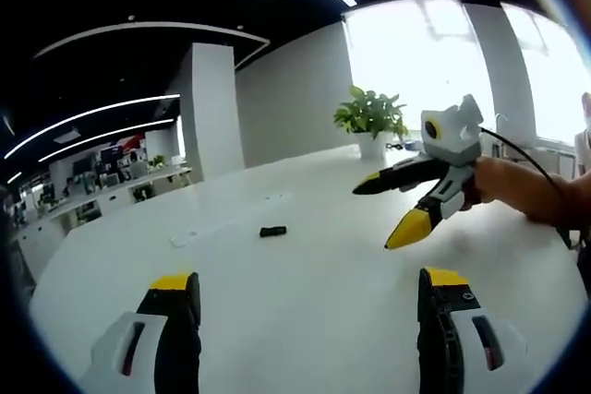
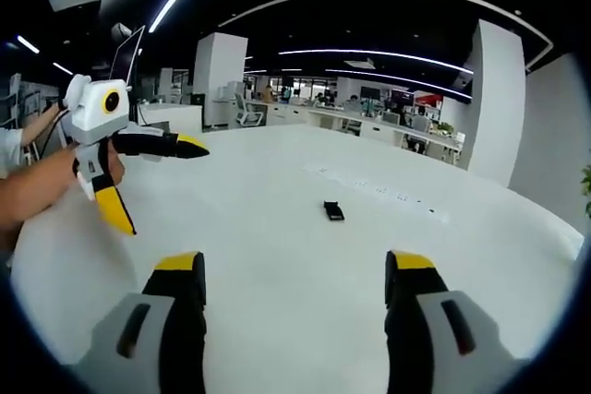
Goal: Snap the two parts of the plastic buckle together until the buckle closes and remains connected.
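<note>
Black plastic buckle [image 1: 272,231] lies on white table [image 1: 305,311], well apart from both grippers: left gripper [image 1: 309,288] and right gripper [image 2: 294,269] spread apart, empty.

no readable text or labels, distant office signs perhaps too blurred

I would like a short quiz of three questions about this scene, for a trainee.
1. True or false: the left claw is shut on the buckle.
2. What does the buckle lie on? A) white table B) chair C) floor
3. Fill in: beyond the right claw, a potted ____ stands at the table's far edge.

Key: 1 false, both claws are open and hold nothing; 2 A; 3 plant.
</note>
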Demonstrator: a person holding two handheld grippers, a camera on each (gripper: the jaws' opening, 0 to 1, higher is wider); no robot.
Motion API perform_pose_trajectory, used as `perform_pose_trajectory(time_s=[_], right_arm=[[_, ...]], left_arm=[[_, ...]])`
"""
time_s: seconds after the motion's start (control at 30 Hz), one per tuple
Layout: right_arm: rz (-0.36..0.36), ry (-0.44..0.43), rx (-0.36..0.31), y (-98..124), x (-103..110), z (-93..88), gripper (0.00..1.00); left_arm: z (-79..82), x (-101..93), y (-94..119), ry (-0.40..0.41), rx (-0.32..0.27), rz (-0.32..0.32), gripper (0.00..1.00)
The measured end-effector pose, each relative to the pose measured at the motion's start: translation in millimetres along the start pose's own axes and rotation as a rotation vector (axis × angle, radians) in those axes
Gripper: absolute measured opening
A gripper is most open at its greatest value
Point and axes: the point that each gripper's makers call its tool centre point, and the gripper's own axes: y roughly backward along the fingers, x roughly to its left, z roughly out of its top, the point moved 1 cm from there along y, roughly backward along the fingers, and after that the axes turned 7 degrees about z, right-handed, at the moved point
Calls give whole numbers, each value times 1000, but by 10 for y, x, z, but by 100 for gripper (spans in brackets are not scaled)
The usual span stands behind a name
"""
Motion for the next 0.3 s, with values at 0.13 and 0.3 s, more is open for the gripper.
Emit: perform_pose_trajectory(time_s=[0.13,0.3], right_arm=[[2,-7,-19,95,-15,15,83],[2,-2,-40,253,52,20,84]], left_arm=[[-9,38,-14,5,6,13,100],[33,118,-47,0,4,29,100]])
